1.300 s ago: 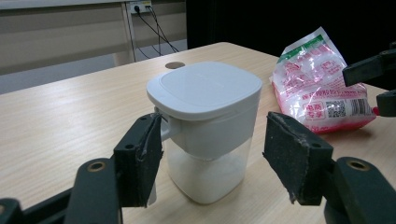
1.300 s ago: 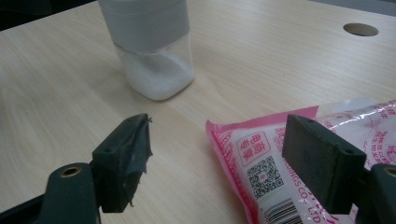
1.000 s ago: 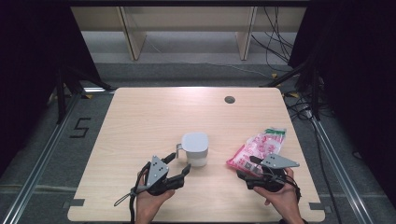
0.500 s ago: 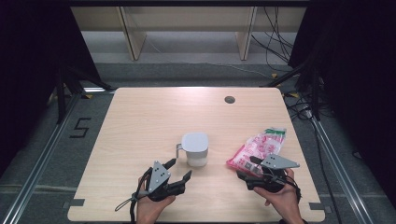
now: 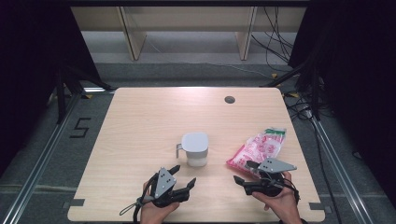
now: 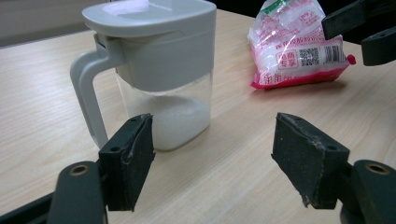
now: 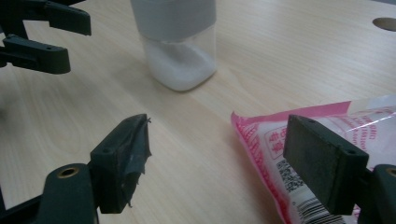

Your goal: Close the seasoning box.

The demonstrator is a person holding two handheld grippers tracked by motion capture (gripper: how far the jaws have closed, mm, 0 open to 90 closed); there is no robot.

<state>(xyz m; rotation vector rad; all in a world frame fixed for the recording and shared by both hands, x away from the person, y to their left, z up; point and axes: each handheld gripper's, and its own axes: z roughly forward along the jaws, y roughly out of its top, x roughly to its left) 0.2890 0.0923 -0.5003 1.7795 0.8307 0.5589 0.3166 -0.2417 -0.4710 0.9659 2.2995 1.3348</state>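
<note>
Lidded jug [image 6: 154,65] part-full of white grains, pink sealed bag [image 6: 299,44] beside, both grippers' jaws wide, empty.

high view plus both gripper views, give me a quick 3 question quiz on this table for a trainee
1. True or false: the left gripper is clamped on the jug's handle.
2. Multiple choice: what lies nearest the right gripper? A) a metal spoon B) the pink bag C) a red bowl
3. Short answer: what does the clear jug with the grey lid hold?

Key
1. False: its jaws stand open with nothing between them, short of the jug; they have just been opening.
2. B: the bag lies just ahead of the open jaws.
3. A low layer of white granules at the bottom.
</note>
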